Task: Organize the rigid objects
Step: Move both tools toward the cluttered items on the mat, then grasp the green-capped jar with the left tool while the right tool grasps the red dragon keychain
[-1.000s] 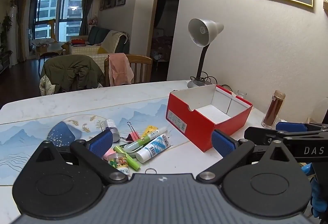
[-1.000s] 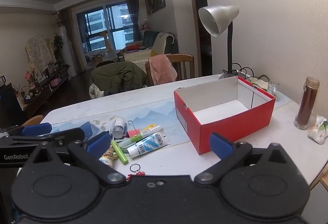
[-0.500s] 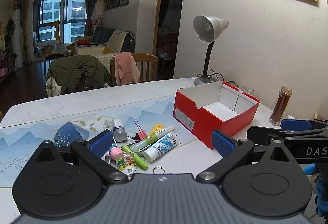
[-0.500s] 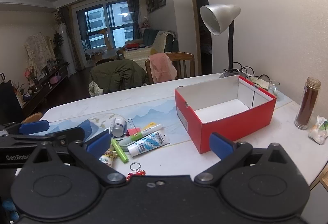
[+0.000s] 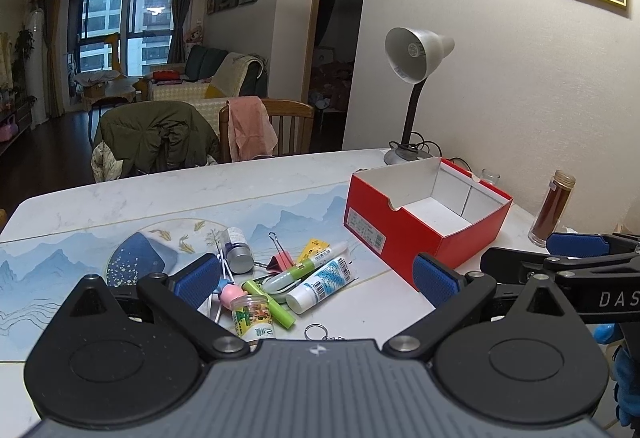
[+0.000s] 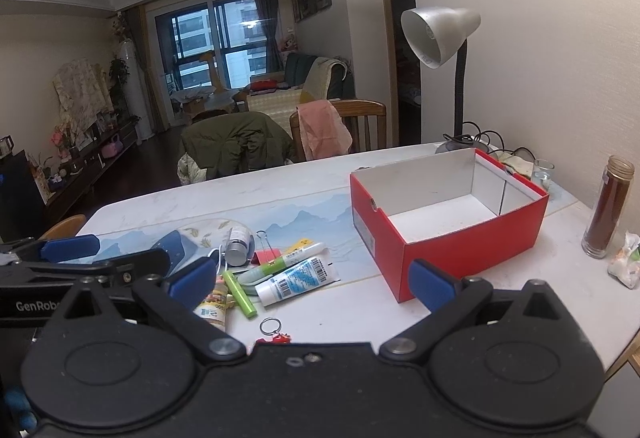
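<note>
Both the left gripper [image 5: 316,280] and the right gripper [image 6: 312,278] hover wide apart and empty, ready to pick; the clutter around the white tube [image 5: 322,284] lies at nine o'clock of the empty red shoebox [image 6: 472,246].

I see a glossy marble-look tabletop [image 6: 400,318], a matt red cardboard box [image 6: 460,258] with a white paper-like inside, a brushed metal lamp shade [image 6: 440,33] and a wooden chair [image 6: 360,117].

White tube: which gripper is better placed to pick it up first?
Left, marginally: the left gripper, open, faces the white tube squarely between its fingers. The right gripper, also open, sits nearer the red box.
</note>
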### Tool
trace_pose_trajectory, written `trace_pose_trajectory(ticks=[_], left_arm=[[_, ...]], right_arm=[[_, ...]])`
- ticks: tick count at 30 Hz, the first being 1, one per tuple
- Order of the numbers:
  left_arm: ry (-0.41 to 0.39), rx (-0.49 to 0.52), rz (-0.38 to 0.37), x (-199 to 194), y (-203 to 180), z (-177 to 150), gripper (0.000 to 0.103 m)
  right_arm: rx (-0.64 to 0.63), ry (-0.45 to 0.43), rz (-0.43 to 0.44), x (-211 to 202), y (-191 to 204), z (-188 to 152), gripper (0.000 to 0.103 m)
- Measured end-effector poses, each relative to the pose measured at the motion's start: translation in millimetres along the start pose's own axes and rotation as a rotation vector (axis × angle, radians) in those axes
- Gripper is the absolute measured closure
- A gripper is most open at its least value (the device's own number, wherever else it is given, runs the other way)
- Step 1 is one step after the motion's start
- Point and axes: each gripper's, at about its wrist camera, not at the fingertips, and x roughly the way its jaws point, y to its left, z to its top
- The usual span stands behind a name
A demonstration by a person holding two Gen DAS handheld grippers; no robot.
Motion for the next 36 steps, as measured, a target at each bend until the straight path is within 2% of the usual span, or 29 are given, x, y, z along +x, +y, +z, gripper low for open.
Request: trace_pose_trajectory(ticks=[6,19,21,30,36], left_arm=[[0.008,-0.011,0.002,6.1,7.8,0.4,0.0],[0.081,-0.035,0.09,54.0,40.7,-14.7,0.0],[0.102,-0.04,0.112,64.2,46.6,-20.0,0.0],[0.218,-0.072,0.109,110.9,52.9,-43.0,0.0],[0.269,-0.073,0.157,143.3,50.2,-55.6,0.001]], right_arm=[[-0.014,0.014,0.009,8.5,4.2,1.2,0.001],[-0.098,0.112,0.016,57.7,10.9,-20.0,0.002],[-0.117,0.14,0.027,69.5,12.9,-26.6,0.004],[-0.21,0.266,0.094,124.2,25.5,-57.5,0.009],[-0.251,0.34,0.14,159.1,31.2,-74.2,0.014]])
